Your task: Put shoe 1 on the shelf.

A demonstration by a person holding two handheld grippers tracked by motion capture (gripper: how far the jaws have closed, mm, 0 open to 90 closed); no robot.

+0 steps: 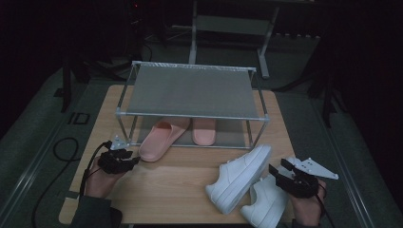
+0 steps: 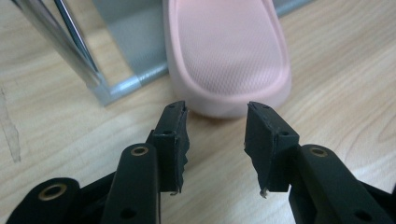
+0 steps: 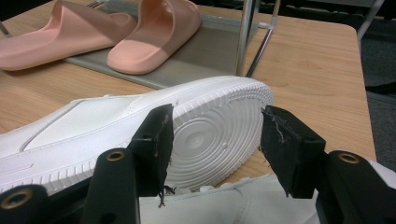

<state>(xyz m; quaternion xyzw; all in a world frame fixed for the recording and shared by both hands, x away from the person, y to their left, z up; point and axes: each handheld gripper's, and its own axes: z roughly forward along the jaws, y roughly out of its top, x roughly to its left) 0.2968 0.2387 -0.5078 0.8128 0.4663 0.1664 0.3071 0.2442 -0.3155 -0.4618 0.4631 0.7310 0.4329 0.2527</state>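
Tread of tipped white sneaker [image 3: 205, 135] faces right gripper [image 3: 215, 140].

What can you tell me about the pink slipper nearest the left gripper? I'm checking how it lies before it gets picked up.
The pink slipper is a soft-looking foam or rubber slide with a finely textured footbed. It lies flat and angled, its strap end on the lower shelf of the rack, its heel sticking out onto the wooden table. The left gripper, jaws open, points at the heel without touching it.
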